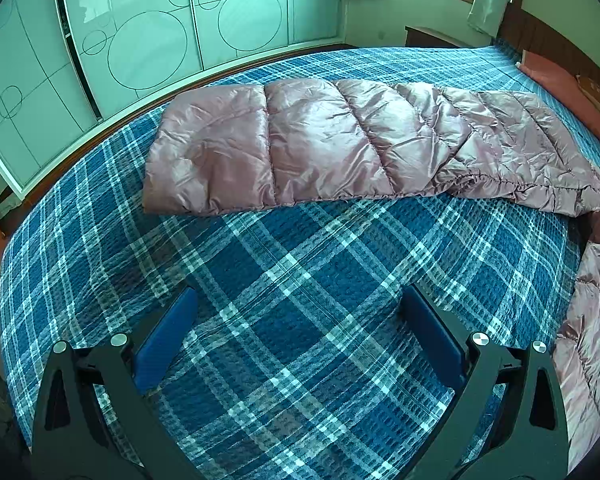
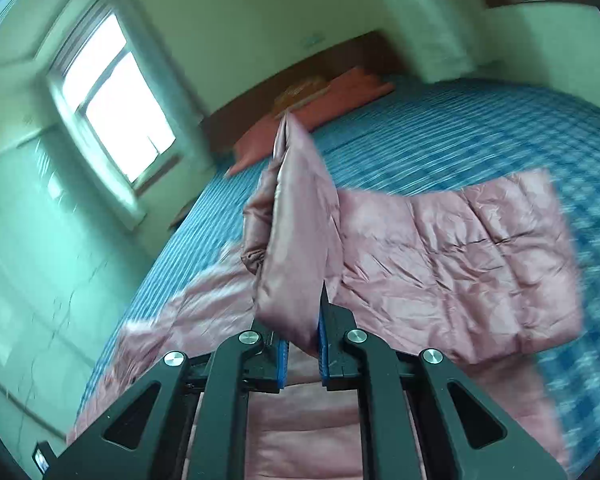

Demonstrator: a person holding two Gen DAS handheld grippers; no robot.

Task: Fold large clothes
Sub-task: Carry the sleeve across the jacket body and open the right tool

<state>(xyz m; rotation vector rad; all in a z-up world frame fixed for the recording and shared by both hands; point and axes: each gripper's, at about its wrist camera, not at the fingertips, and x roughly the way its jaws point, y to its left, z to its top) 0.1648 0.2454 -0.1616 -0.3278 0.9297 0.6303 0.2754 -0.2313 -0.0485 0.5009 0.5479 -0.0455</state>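
Pinched between the right gripper (image 2: 304, 354) pads, a lifted flap of the pink puffer coat (image 2: 460, 264) on the bed (image 1: 300, 280) could slip free—slick fabric—while the left gripper (image 1: 300, 320) hovers spread, empty.

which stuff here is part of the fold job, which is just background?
In play:
- pink puffer coat
- right gripper, shut on a lifted part of the coat
- left gripper, open over the blue plaid bedspread

Background:
- red pillow
- wardrobe doors
- window
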